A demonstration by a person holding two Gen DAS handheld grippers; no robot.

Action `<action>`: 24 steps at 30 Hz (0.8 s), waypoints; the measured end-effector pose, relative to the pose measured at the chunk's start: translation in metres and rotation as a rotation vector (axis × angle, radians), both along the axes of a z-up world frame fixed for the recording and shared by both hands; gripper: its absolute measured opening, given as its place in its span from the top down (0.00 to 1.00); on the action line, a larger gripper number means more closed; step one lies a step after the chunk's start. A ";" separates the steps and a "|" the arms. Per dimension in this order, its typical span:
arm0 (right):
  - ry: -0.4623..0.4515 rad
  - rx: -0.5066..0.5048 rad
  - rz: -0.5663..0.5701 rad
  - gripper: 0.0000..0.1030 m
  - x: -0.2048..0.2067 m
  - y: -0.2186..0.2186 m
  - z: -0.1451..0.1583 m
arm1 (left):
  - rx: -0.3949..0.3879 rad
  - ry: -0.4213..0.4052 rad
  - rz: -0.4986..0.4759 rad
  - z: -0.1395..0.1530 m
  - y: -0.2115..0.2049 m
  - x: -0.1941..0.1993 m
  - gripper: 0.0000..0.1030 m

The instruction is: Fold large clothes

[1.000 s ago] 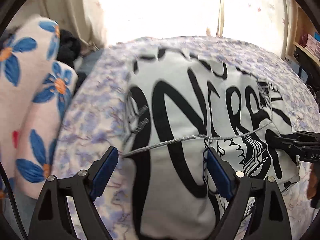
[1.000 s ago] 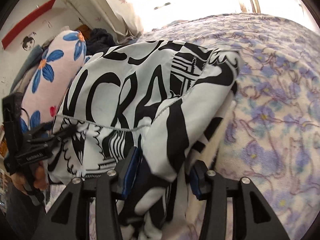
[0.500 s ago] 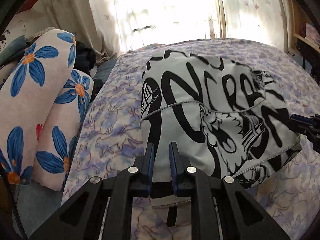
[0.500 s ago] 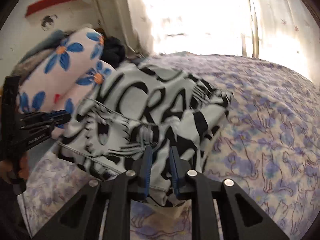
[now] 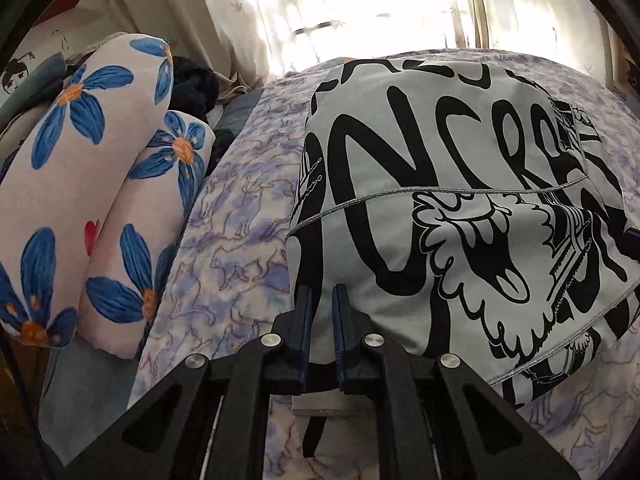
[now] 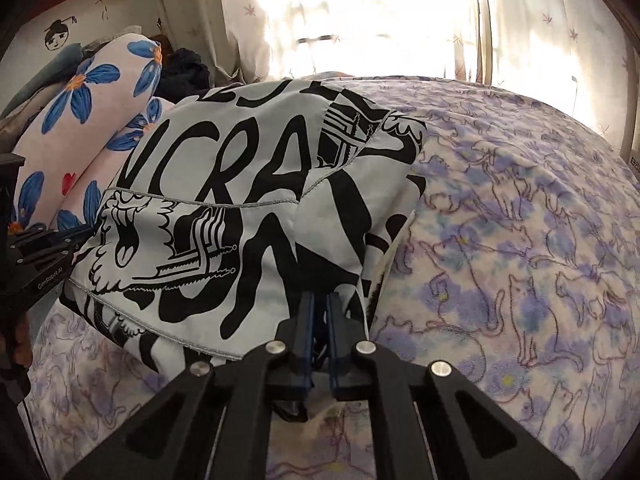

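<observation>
A large white garment with bold black lettering (image 5: 460, 208) lies folded over on a bed with a purple cat-print blanket (image 5: 240, 248). My left gripper (image 5: 322, 300) is shut on the garment's near left edge. My right gripper (image 6: 320, 308) is shut on the garment (image 6: 240, 220) at its near right edge. The left gripper's body also shows at the left of the right wrist view (image 6: 36, 256). A grey-stitched hem runs across the top layer.
Two floral pillows (image 5: 92, 184) with blue flowers lie to the left of the garment, with dark clothes (image 5: 192, 88) behind them. A bright curtained window (image 6: 360, 20) is behind the bed. Blanket (image 6: 520, 240) stretches to the right.
Both grippers closed from wide open onto the garment's near edge and drew back and up; the garment now lies further away and flatter in both views.
</observation>
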State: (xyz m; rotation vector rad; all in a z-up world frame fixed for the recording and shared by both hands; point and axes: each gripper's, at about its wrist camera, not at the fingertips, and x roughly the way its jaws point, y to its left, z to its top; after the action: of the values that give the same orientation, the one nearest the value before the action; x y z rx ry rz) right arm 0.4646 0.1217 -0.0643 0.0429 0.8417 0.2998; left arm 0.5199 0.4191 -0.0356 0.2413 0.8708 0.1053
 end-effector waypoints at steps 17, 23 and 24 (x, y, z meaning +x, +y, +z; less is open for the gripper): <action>-0.072 -0.052 0.042 0.93 -0.160 -0.064 0.145 | -0.087 -0.106 -0.036 0.138 -0.053 -0.158 0.38; -0.137 -0.052 0.051 0.93 -0.233 -0.096 0.185 | -0.118 -0.141 -0.086 0.168 -0.104 -0.230 0.32; -0.139 -0.052 0.054 0.93 -0.241 -0.100 0.187 | -0.126 -0.143 -0.089 0.170 -0.109 -0.239 0.30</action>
State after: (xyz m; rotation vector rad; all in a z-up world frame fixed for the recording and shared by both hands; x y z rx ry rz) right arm 0.2235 0.0216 0.1230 -0.0487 0.7135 0.3279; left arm 0.2806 0.3100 0.1348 0.1521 0.7203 -0.0159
